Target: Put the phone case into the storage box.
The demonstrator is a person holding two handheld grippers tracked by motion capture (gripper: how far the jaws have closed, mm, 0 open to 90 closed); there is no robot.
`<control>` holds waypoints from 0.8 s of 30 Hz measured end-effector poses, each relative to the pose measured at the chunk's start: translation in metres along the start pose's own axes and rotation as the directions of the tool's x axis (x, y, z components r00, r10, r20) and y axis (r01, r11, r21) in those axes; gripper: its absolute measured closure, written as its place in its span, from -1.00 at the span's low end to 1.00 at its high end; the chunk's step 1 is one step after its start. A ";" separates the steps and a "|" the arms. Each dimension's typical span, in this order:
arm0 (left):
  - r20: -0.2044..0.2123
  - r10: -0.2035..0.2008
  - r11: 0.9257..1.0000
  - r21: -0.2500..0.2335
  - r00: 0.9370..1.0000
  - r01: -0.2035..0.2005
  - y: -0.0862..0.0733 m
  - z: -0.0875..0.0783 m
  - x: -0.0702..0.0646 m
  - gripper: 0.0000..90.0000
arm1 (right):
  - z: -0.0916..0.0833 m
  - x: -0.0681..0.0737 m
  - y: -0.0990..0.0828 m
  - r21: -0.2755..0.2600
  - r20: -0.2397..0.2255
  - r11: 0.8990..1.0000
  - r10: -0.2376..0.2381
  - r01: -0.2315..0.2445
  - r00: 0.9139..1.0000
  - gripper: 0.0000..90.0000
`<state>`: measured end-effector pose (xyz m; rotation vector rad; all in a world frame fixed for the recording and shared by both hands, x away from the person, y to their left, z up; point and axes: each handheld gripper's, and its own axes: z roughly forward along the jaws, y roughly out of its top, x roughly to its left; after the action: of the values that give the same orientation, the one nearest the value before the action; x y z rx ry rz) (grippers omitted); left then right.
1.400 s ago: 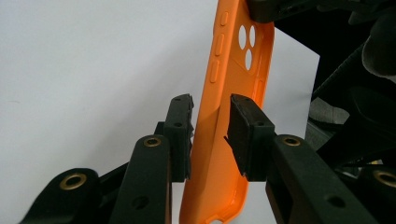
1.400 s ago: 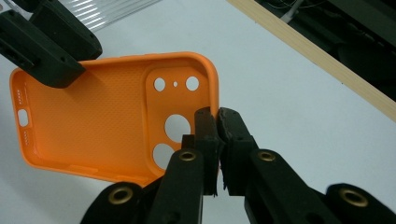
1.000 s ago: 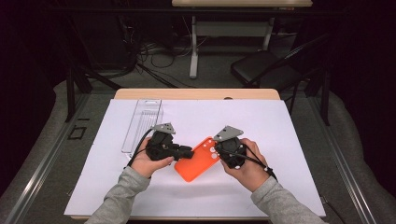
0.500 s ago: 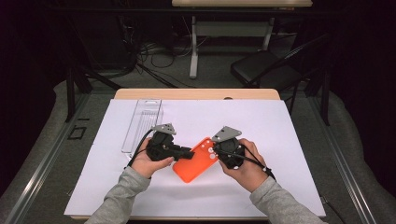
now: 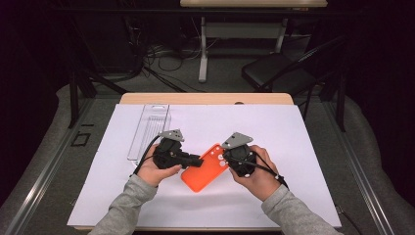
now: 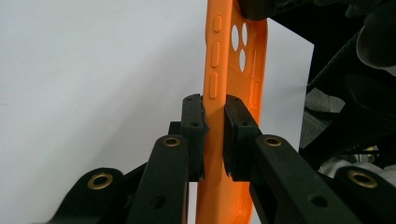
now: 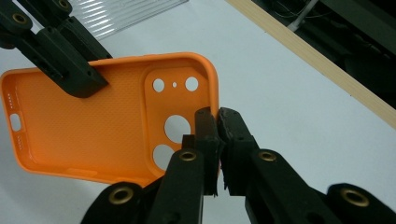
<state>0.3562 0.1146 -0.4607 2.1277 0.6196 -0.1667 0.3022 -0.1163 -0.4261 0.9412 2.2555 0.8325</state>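
**Dark room, white-covered tabletop, orange phone case pinched from both sides**

Dim room behind, black chair (image 5: pixel 274 73) and loose floor cables (image 5: pixel 161 54) past the far edge. White sheet (image 5: pixel 293 132) over a wooden tabletop (image 5: pixel 205 99). Clear ribbed plastic tray (image 5: pixel 148 129) lying flat on the sheet, left of the hands, apart from the case.

Orange phone case (image 5: pixel 205 169) mid-sheet, near the front edge, slanted between the two grippers, camera end toward the right hand. Whether resting on the sheet or raised off it: cannot tell.

Left gripper (image 5: pixel 195 160) reaching in from the left, held in the left hand (image 5: pixel 155 171). Jaws just closing over the last moment, now clenched on the case's long side wall; in the left gripper view the wall with its side buttons (image 6: pixel 214 84) stands edge-on, sandwiched between both pads, case (image 6: pixel 219 140) running straight up from the jaws.

Right gripper (image 5: pixel 226 160) coming from the right, held in the right hand (image 5: pixel 259 176). Jaws clamped on the case rim beside the camera cut-outs; in the right gripper view, rim (image 7: pixel 215 105) caught between the pads (image 7: pixel 205 133), case interior (image 7: pixel 93 126) spread to the left of the jaws, open side facing the camera. Left gripper's jaw (image 7: pixel 70 70) visible there biting the opposite long edge.

Grey sleeves at both forearms.
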 end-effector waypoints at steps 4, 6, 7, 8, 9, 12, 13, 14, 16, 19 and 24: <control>0.004 0.001 1.000 -0.002 1.000 -0.001 0.000 0.000 0.000 0.80 | 0.001 -0.001 0.000 -0.002 -0.005 1.000 -0.006 0.006 1.000 0.92; 0.002 0.002 1.000 0.001 1.000 -0.002 0.000 0.000 0.000 0.80 | 0.001 -0.002 0.000 0.001 -0.013 1.000 -0.006 0.006 1.000 0.92; 0.003 0.002 1.000 0.002 1.000 -0.002 0.000 0.000 0.000 0.80 | 0.001 -0.003 0.000 0.002 -0.018 1.000 -0.004 0.004 1.000 0.92; 0.001 0.001 1.000 0.002 1.000 -0.001 0.000 0.000 0.000 0.80 | 0.002 -0.004 0.000 0.001 -0.023 1.000 -0.006 0.006 1.000 0.92; 0.001 0.001 1.000 0.002 1.000 -0.001 0.000 0.000 -0.001 0.80 | 0.002 -0.004 0.000 0.000 -0.026 1.000 -0.011 0.011 1.000 0.92; 0.000 0.004 1.000 0.001 1.000 -0.004 0.000 0.000 -0.001 0.81 | 0.003 -0.006 -0.001 -0.008 -0.036 1.000 -0.018 0.018 0.999 0.92; -0.001 0.004 1.000 0.001 1.000 -0.004 0.001 0.000 -0.001 0.81 | 0.003 -0.007 -0.002 -0.009 -0.038 1.000 -0.018 0.017 0.999 0.92; -0.001 0.004 1.000 -0.001 1.000 -0.004 0.000 0.000 -0.001 0.81 | 0.004 -0.007 -0.002 -0.011 -0.042 1.000 -0.021 0.021 0.999 0.92; -0.002 0.002 1.000 0.001 1.000 -0.002 0.000 0.000 -0.001 0.81 | 0.004 -0.008 -0.002 -0.013 -0.049 1.000 -0.021 0.021 0.999 0.92; -0.003 0.000 1.000 0.002 1.000 0.000 0.000 0.000 -0.001 0.81 | 0.005 -0.009 -0.002 -0.013 -0.058 1.000 -0.017 0.016 0.998 0.92; -0.008 -0.007 1.000 0.001 1.000 0.007 0.000 0.000 -0.001 0.81 | 0.007 -0.012 -0.003 -0.018 -0.073 1.000 -0.010 0.008 0.997 0.90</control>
<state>0.3551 0.1143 -0.4596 2.1286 0.6323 -0.1630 0.3130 -0.1244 -0.4296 0.9057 2.3086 0.8946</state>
